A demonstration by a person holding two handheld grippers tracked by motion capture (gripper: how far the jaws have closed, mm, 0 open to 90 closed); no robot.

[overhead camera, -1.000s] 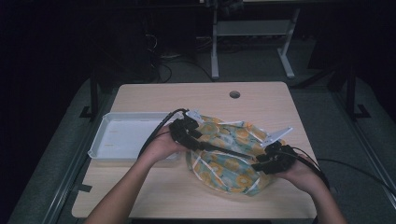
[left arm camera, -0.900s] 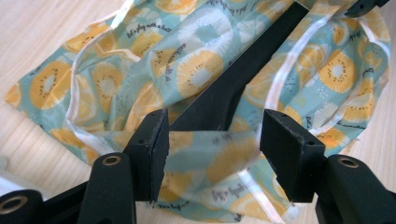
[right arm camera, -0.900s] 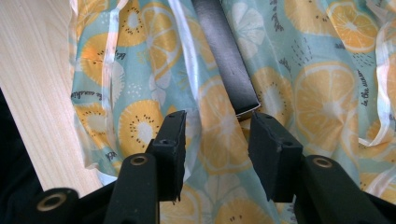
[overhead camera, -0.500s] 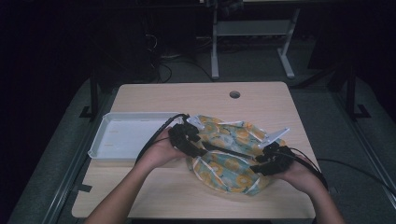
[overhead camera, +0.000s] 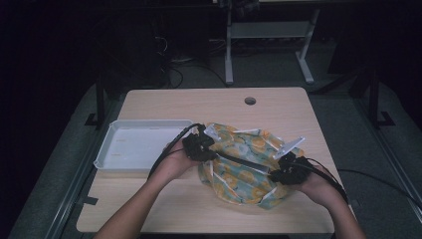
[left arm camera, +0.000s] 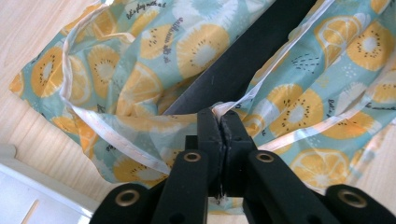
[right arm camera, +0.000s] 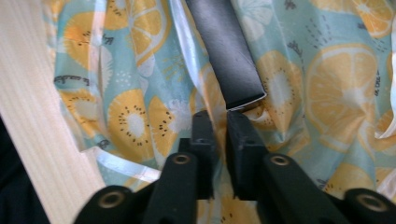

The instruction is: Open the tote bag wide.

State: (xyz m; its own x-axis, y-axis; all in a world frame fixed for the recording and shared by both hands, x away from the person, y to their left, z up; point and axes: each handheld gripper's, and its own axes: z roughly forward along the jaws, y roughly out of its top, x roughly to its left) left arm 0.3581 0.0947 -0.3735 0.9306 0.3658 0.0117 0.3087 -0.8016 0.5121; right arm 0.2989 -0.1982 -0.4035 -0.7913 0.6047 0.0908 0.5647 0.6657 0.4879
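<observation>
While a crumpled turquoise cloth printed with orange and kiwi slices (overhead camera: 244, 167) lies bunched on the middle of the light wooden surface (overhead camera: 278, 112), a black strap (overhead camera: 242, 162) runs across it from one hand to the other. At the cloth's left edge the left tool (left arm camera: 223, 122) has just been closing, and its jaws now pinch a pale hemmed edge of the cloth (left arm camera: 238, 102) between them. At the cloth's near right side the right tool (right arm camera: 222, 122) has also just been closing; its jaws stand close together with a fold of the fabric between them, just below the strap's cut end (right arm camera: 243, 95). Left of the cloth, just beside the left hand (overhead camera: 174, 162), rests a white rectangular plastic tray (overhead camera: 112, 159).
</observation>
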